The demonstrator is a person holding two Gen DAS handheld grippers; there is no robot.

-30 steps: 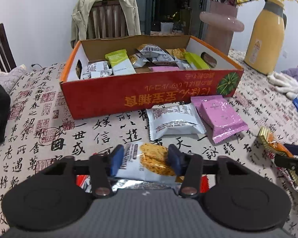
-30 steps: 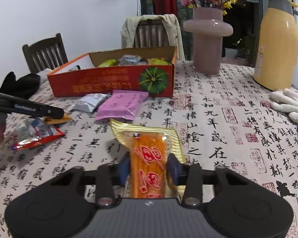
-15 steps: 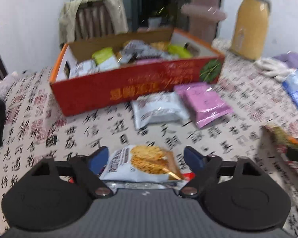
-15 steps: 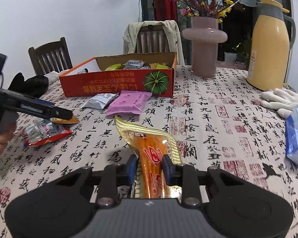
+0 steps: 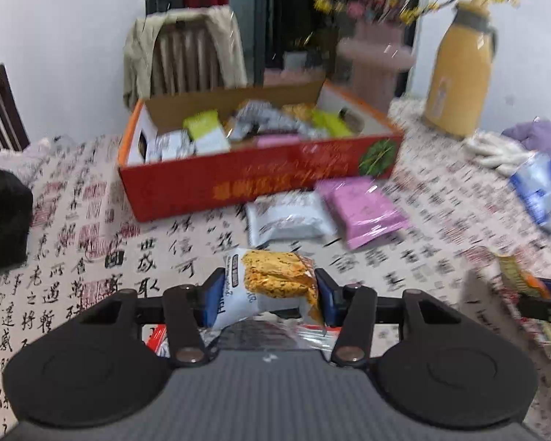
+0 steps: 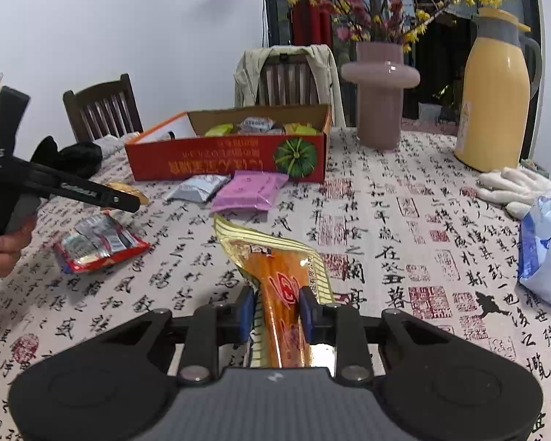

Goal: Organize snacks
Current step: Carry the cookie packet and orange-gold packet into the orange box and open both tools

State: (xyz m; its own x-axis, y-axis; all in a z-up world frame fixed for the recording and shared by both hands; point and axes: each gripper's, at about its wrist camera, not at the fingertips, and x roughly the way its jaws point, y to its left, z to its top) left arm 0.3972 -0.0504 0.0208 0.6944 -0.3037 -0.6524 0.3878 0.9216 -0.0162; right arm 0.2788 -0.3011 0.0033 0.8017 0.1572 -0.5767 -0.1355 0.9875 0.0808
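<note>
My left gripper is pinching a cracker pack, blue pads pressed into both sides, bottom middle of the left view. The pack is lifted off the tablecloth and tilts a bit. A red-edged packet sits on the cloth at mid left of the right view, just under the left gripper's tip.

My right gripper is clamped on a long orange snack in a gold wrapper, low centre of the right view, the wrapper's far end pointing up toward the box.

The red box sits in the upper middle of the left view, open on top, already stuffed with packets. Right in front of it lie a silver pack and a pink pack, side by side and touching, the pink one's far end against the box wall.

Upper right of the right view: a pink vase with flowers and a yellow thermos. White gloves and a blue-white bag sit at the right edge. The left view is pretty blurry.
</note>
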